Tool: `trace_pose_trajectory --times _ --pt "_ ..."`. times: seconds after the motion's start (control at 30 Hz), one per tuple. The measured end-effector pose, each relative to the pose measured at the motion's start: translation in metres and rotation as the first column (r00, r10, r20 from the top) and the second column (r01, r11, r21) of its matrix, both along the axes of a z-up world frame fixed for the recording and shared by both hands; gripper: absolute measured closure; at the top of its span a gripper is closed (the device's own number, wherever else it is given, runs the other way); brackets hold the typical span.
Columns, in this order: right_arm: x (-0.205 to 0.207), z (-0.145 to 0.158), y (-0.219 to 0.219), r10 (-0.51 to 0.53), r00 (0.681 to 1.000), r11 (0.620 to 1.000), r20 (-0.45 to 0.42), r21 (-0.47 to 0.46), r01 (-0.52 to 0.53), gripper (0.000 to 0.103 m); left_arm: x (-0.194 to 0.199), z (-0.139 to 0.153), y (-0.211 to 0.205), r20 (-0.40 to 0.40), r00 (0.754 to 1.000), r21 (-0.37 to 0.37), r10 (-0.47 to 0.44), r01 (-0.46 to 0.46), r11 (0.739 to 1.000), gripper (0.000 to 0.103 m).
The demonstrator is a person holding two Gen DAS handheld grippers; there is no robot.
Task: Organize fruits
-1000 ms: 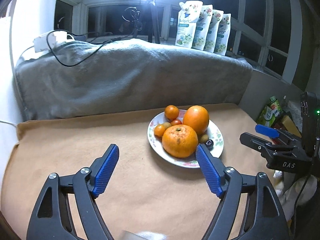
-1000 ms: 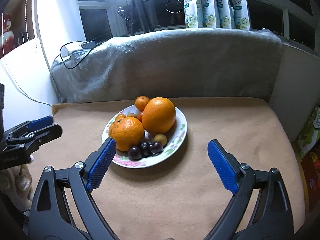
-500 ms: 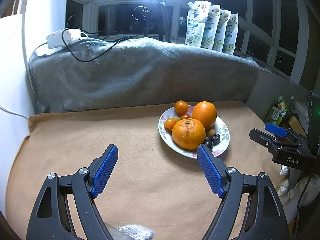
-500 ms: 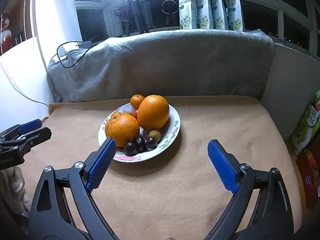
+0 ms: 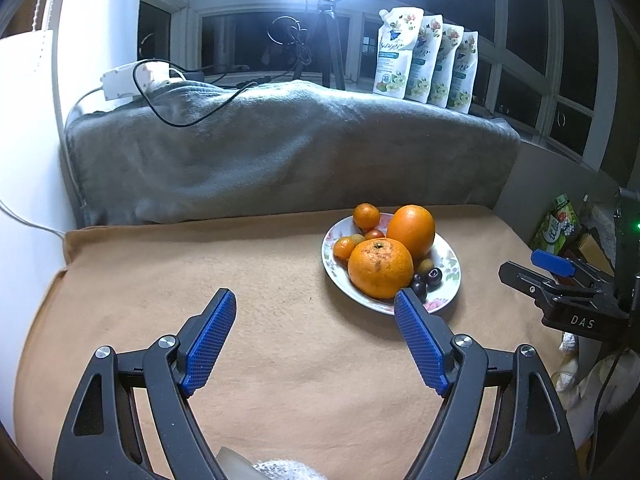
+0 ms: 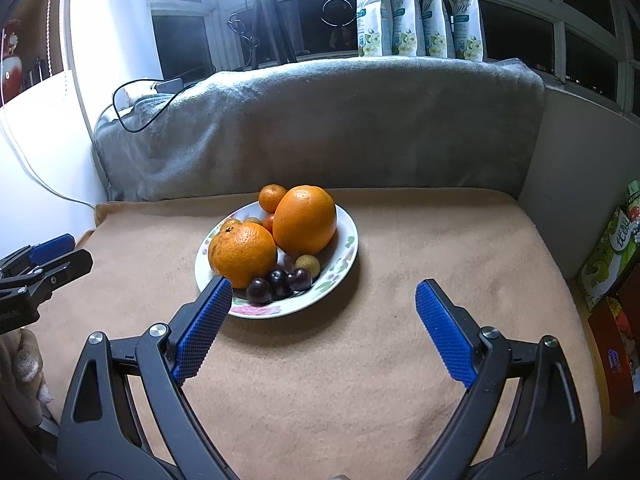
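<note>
Two grippers hover wide open and empty over a tan blanket (image 6: 360,360), the left gripper (image 5: 316,320) and right gripper (image 6: 324,312), with the floral plate (image 6: 344,256) of fruit at their twelve o'clock. The right view alone shows three dark cherries (image 6: 278,282) plainly at the plate's six o'clock, beside two big oranges (image 6: 306,220); the left view half hides them. Since a second ago, the plate sits farther from the left gripper, toward two o'clock.
</note>
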State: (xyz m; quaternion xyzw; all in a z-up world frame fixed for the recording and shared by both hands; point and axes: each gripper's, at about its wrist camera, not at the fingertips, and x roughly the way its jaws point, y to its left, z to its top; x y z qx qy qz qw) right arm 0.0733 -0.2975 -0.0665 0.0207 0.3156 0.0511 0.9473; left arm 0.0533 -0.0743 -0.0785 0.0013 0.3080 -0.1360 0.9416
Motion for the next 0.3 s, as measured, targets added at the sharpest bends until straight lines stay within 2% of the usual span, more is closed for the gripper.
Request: trace_pose_trajectory --times 0.3 --pt "0.0033 -0.0067 -0.004 -0.016 1.0 1.0 -0.023 -0.008 0.016 0.008 0.0 -0.0004 0.0031 -0.003 1.0 -0.007 0.006 -0.006 1.0 0.021"
